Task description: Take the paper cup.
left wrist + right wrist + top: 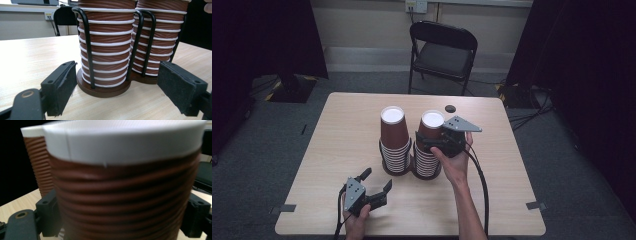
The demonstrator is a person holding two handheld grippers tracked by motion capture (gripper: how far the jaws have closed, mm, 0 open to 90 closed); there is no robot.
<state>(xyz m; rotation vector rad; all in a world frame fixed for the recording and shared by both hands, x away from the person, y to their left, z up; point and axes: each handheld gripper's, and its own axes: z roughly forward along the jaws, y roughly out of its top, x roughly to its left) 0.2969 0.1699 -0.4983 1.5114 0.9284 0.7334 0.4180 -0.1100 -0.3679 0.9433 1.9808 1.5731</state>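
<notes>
right gripper: jaws set either side of the top cup of the right stack, pads at its ribbed wall; firm contact cannot be confirmed. left gripper: jaws spread wide, empty, low over the table, aimed at the left stack. both stacks stand upside down in black wire holders on round bases, side by side mid-table.

Two tall stacks of brown ridged paper cups stood upside down, side by side, in black wire holders on round brown bases, near the middle of the light wooden surface, white bottoms facing up.
</notes>
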